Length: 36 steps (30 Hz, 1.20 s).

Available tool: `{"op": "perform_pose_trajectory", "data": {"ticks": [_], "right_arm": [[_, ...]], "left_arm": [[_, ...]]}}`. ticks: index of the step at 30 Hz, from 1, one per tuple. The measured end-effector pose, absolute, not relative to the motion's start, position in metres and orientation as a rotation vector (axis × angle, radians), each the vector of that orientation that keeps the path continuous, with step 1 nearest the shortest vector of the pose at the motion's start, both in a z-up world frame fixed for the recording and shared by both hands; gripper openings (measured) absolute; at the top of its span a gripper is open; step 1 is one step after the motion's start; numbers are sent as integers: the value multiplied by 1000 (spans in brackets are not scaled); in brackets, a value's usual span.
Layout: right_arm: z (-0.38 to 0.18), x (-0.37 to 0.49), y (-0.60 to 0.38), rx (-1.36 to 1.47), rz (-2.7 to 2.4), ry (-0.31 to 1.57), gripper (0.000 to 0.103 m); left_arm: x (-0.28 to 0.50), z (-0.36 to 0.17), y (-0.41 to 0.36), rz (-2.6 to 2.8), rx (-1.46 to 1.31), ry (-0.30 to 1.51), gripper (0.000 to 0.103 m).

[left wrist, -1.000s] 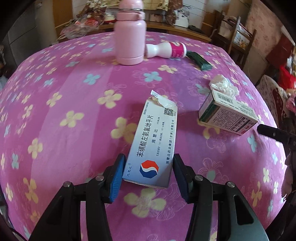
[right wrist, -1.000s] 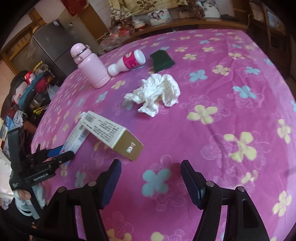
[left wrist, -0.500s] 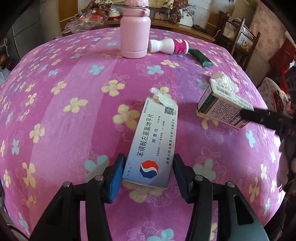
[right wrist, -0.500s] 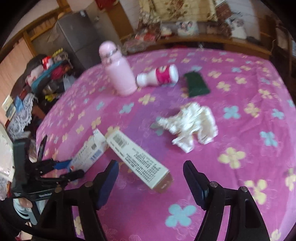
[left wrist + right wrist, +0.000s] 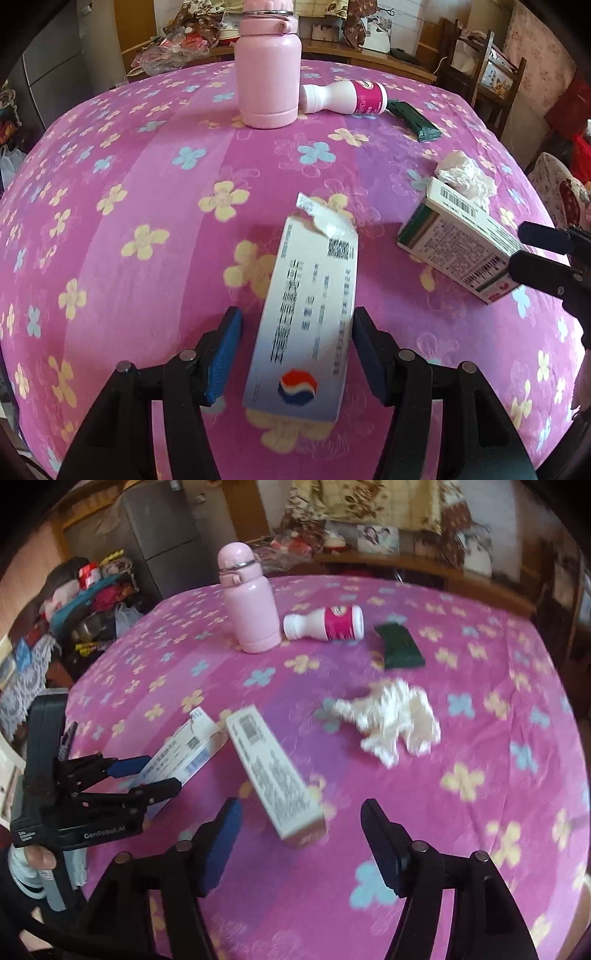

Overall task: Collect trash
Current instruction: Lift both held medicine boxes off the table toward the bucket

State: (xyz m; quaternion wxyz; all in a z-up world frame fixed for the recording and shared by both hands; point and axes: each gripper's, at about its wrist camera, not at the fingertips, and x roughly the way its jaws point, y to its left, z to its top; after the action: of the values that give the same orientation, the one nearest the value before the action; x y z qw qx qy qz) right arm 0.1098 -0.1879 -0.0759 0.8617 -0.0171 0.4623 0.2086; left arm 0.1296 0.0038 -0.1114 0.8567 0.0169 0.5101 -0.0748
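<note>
Over pink cloth [image 5: 147, 192]: L gripper [image 5: 295, 350] tilted down, jaws opening round white box [image 5: 310, 317].

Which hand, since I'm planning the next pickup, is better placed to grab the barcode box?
Right. The right tool straddles the near end of the barcode box, jaws closing, not yet touching. The left tool has the blue-and-white box between its opening jaws, with the barcode box off to its side.

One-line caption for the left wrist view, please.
Left gripper, jaws opening, straddles a white medicine box on the pink floral tablecloth; right gripper reaches the second box.
</note>
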Motion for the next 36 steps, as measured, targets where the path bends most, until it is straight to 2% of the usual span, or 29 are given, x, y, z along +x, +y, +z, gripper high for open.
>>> {"op": "perform_pose_trajectory", "data": {"ticks": [4,6,7,8,9,12,36], "right_arm": [[-82,129,-167,-75,484,1003,70],[-92,136,-159,-87,477,1015,70],[-95,138,-157,-90,469,1019,63],[-99,138,-156,-91,461,1025,52],[-101,137,-157,-82,460,1036,35],[-103,124,-166,-44,436,1030,30],[-57,-7,-292,108,195,905,29]], "left_arm": [[135,-112,0,-147,36,1065,61],[134,-110,-1,-148,28,1059,52],[133,-110,-1,-156,25,1065,51],[130,-109,-2,-166,18,1066,51],[128,-109,-3,-171,15,1065,51],[117,-104,-9,-188,10,1044,51],[44,-56,-136,-370,104,952,51]]}}
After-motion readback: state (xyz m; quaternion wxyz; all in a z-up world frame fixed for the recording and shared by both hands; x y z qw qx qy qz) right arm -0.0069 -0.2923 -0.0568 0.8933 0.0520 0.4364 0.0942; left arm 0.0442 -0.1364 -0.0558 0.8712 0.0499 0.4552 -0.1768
